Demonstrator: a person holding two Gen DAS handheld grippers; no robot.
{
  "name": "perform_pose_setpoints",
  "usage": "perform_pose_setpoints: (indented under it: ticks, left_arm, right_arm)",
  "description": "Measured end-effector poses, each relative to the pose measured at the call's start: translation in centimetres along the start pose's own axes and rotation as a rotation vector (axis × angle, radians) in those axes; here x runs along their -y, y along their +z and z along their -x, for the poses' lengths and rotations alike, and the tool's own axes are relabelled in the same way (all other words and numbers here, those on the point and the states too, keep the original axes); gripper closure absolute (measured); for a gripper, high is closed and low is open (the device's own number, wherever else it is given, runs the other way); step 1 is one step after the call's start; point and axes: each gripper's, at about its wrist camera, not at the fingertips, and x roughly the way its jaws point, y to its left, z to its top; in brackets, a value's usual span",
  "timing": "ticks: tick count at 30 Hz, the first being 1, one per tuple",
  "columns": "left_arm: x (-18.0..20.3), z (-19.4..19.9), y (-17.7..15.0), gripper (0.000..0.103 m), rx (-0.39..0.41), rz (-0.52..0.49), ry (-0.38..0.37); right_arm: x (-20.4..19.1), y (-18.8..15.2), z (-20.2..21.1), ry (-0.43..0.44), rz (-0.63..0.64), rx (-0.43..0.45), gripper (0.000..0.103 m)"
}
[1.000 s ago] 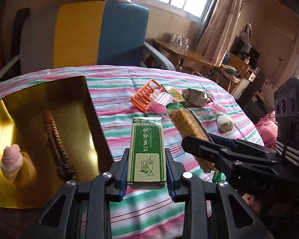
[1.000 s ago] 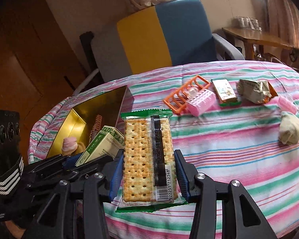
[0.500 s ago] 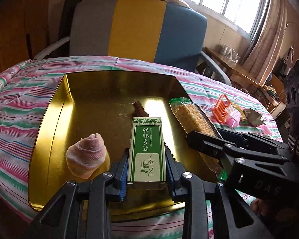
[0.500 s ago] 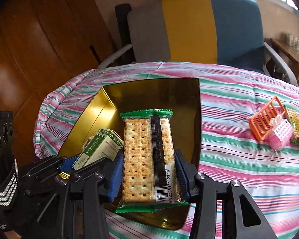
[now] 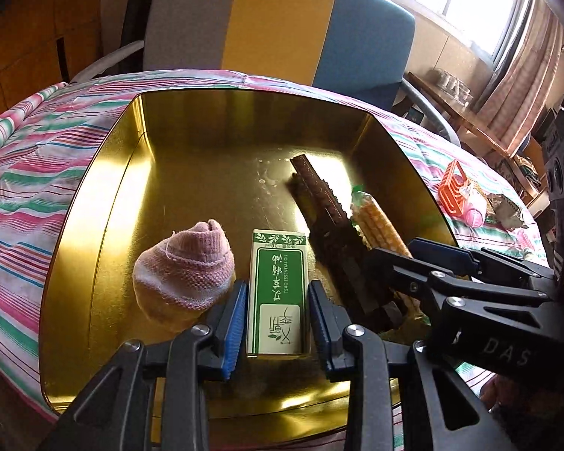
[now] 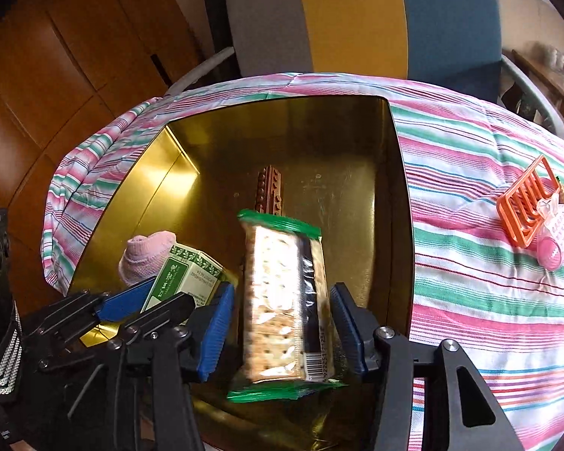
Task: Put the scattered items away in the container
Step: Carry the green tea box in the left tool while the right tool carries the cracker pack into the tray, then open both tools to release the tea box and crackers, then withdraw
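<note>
Opening over gold tin (image 5: 94, 203), L claw (image 5: 276, 314) off green box (image 5: 278, 293), R claw (image 6: 282, 325) off cracker pack (image 6: 282, 300).

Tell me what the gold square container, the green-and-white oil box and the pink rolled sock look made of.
Gold square container: likely thin metal, polished; its walls mirror light and objects.
Green-and-white oil box: printed cardboard, by its sharp folded edges and matte faces.
Pink rolled sock: knitted fabric, soft; ribbed cuff and stitch texture show.

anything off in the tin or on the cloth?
Nothing damaged or spilled. The cracker pack sits loose between the opening right claw, tilted over the gold tin. Orange rack and pink roller remain outside.
</note>
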Motion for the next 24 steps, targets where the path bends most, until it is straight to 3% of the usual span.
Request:
perform_pose_setpoints:
  ticks: [8, 14, 19, 24]
  left_arm:
    - [-0.4, 2.0, -0.5, 0.064, 0.039, 0.017, 0.017]
    - [-0.1, 4.1, -0.7, 0.06, 0.084, 0.021, 0.014]
    - [1.4, 5.4, -1.1, 0.058, 0.106, -0.019, 0.01]
    - [3.6, 5.9, -1.6, 0.056, 0.096, -0.064, -0.021]
  right_arm:
    - [-1.0, -0.2, 2.0, -0.038, 0.066, 0.09, 0.005]
    - [-0.1, -0.9, 4.8, -0.017, 0.008, 0.178, 0.004]
    - [4.0, -2.2, 6.5, 0.019, -0.168, 0.148, 0.003]
    - [8.3, -5.2, 8.0, -0.061, -0.229, 0.141, 0.001]
